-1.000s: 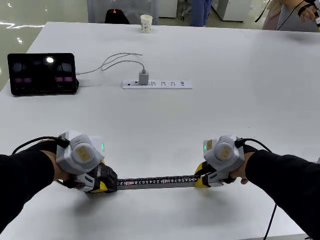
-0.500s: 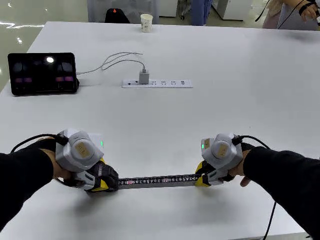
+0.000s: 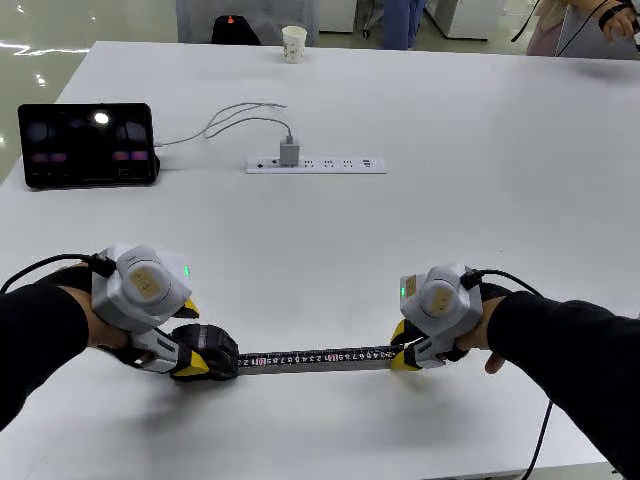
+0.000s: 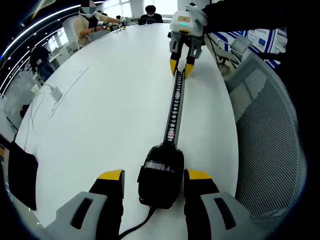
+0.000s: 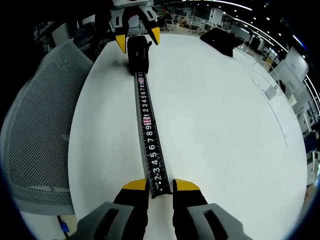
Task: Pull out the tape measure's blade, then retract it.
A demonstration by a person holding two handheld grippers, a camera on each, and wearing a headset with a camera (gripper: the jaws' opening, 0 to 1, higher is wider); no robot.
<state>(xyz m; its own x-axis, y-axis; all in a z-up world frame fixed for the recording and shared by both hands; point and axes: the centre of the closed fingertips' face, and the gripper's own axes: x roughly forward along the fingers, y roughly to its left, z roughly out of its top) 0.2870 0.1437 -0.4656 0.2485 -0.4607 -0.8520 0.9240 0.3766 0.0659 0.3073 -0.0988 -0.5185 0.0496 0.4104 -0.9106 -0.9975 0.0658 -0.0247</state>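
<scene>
Your left gripper [image 3: 190, 338] is open: in the left gripper view its yellow-tipped jaws stand on either side of the black-and-yellow tape measure case [image 3: 212, 350]. There is a clear gap on one side. On the other side I cannot tell whether the jaw touches the case. The case rests on the white table [image 3: 450, 200], close to the near edge and toward its left end.

From the case, the silver-grey steel blade with black numerals [image 3: 315, 358] lies pulled out flat on the tabletop. It runs roughly parallel to the near edge, over to your right gripper [image 3: 400, 350]. That gripper is closed on the blade's free end. In the right gripper view the tip sits pinched between the two yellow jaw tips, and the printed scale runs straight away toward the case. Both of your sleeved arms come in over the near edge, one behind each gripper.

Further back, a black tablet with a lit screen [image 3: 88, 145] sits near the left edge. A white power strip [image 3: 330, 165] lies about midway across the table, with a grey charger [image 3: 289, 152] plugged into its left end. A thin grey cable [image 3: 225, 122] loops from the charger toward the tablet. A white paper cup [image 3: 293, 44] stands upright at the far edge. A grey mesh chair back [image 4: 270, 125] shows beside the table's near edge in the left gripper view.
</scene>
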